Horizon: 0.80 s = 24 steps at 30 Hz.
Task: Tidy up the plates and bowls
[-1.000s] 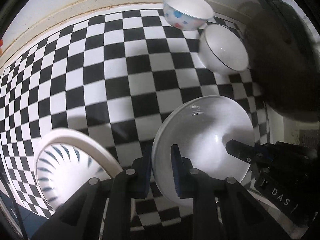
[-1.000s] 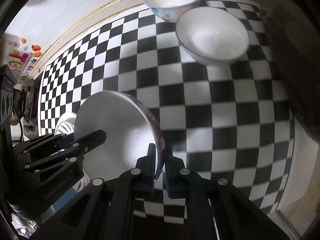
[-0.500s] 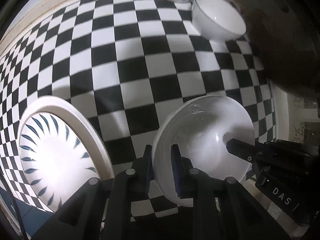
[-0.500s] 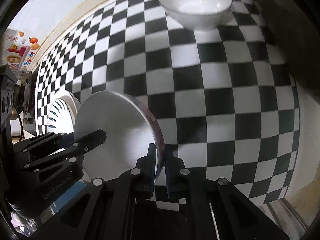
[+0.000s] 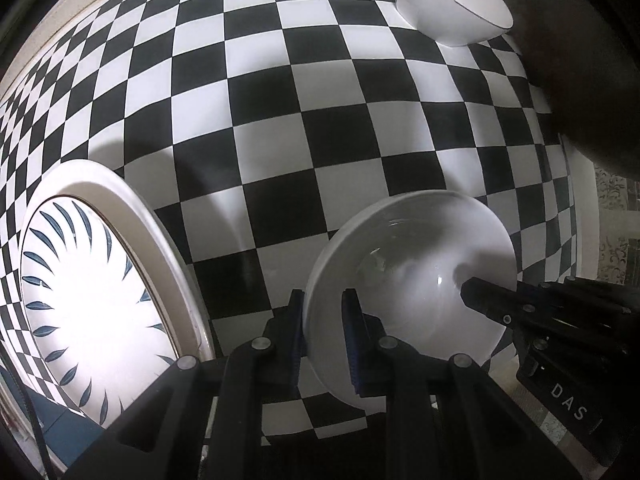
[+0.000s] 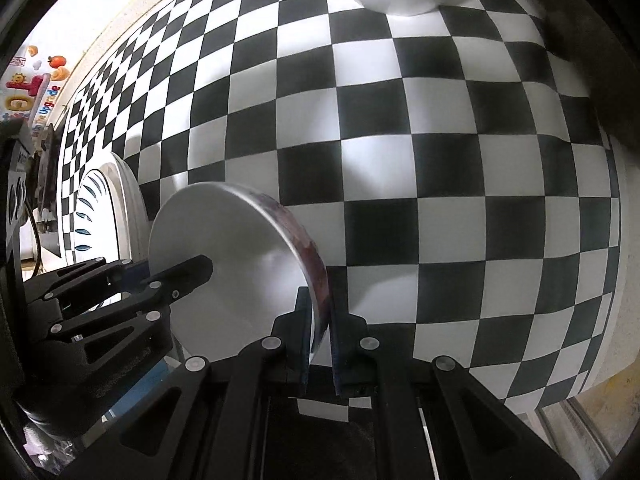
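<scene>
Currently both claws pinch one small white plate: left gripper (image 5: 324, 336) and right gripper (image 6: 320, 336) clamped on opposite rim edges, above the checkered table (image 5: 340, 140). Likely next: set it onto the leaf-pattern plate (image 5: 96, 300) nearby.

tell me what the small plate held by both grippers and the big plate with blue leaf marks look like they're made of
Small plate: probably glazed ceramic or porcelain, glossy white; sharp light glints on its face, and a dark reddish band on the rim in the right wrist view. Melamine cannot be ruled out.

Big plate: likely glazed ceramic too; bright glare at its middle, painted blue strokes under a smooth shine.
</scene>
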Each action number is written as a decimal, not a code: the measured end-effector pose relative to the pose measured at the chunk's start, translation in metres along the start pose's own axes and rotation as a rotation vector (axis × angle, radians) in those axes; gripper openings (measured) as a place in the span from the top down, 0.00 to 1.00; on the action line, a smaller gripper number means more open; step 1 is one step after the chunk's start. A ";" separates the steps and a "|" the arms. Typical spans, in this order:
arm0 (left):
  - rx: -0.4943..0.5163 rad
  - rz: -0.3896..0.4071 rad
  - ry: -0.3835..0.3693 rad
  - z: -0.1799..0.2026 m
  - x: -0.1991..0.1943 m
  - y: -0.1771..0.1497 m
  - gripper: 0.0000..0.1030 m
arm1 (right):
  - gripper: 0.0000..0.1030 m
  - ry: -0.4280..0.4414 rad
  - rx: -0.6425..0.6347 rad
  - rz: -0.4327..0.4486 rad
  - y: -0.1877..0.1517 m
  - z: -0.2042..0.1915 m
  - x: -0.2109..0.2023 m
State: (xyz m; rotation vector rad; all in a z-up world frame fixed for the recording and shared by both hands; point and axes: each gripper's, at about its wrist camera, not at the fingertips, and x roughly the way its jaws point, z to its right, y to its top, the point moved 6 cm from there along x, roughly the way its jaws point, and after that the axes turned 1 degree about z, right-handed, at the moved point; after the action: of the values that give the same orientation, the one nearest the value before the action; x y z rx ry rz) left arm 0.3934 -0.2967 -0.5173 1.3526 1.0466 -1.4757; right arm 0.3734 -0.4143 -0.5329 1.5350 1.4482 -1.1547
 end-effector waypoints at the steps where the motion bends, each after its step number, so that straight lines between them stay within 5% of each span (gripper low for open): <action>1: -0.003 -0.002 0.001 0.001 0.001 0.001 0.84 | 0.91 0.000 0.003 0.000 0.000 -0.001 0.000; 10: 0.001 -0.008 0.029 0.005 -0.023 -0.001 0.84 | 0.88 -0.010 -0.010 -0.021 0.007 -0.002 -0.013; 15: 0.038 0.104 0.046 0.012 -0.077 0.007 0.83 | 0.79 -0.109 -0.034 0.112 0.028 0.008 -0.064; 24: -0.014 0.221 -0.027 0.014 -0.088 0.140 0.77 | 0.75 -0.156 0.202 0.329 0.133 0.054 -0.091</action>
State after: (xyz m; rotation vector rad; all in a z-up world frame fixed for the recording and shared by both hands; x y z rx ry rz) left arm 0.5284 -0.3455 -0.4329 1.3869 0.8593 -1.3166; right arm 0.5015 -0.5102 -0.4761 1.7026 0.9566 -1.2139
